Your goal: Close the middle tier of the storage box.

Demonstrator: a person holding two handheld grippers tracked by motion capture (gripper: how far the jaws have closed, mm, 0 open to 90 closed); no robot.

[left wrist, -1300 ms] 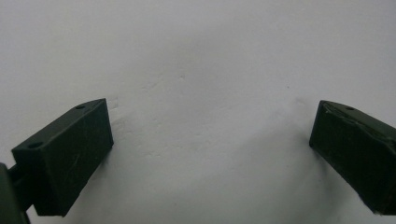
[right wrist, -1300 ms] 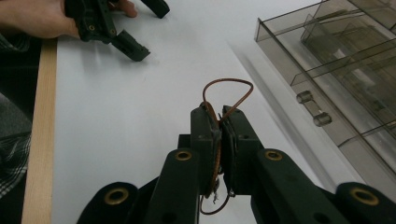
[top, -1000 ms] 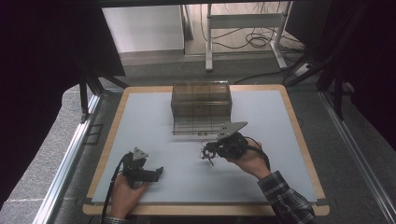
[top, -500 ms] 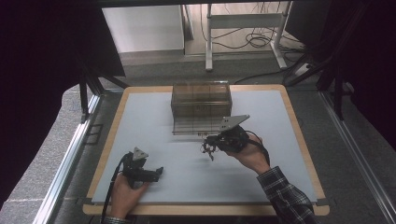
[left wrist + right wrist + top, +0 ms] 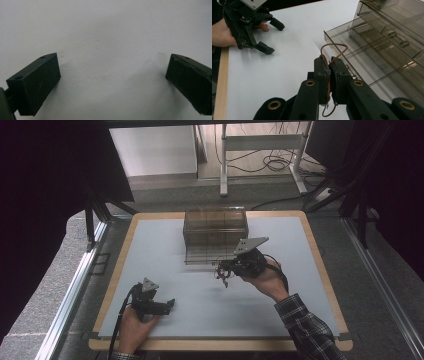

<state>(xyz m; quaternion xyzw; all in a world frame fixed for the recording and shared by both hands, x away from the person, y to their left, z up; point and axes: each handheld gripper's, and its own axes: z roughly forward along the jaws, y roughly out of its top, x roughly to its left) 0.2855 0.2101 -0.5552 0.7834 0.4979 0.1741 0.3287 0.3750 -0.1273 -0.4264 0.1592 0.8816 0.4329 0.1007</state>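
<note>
A smoky clear drawer cabinet (image 5: 215,222) stands at the back middle of the white table, with its lowest drawer (image 5: 202,255) pulled out. My right gripper (image 5: 223,270) hovers just in front of that drawer, shut on a coil of thin brown wire (image 5: 334,48) whose loops stick out above and below the jaws. In the right gripper view the gripper (image 5: 330,75) sits beside the open drawer (image 5: 352,52), which has divided compartments. My left gripper (image 5: 169,305) rests low at the front left, open, with only bare table between its fingers (image 5: 37,82).
The white table top (image 5: 300,270) has a wooden border (image 5: 320,270). Dark floor, metal rails and a table frame with cables lie beyond it. The left gripper (image 5: 272,37) shows across the table in the right gripper view.
My right gripper has drifted slightly up and toward the open drawer, still holding the wire. The left gripper has stayed where it was.
</note>
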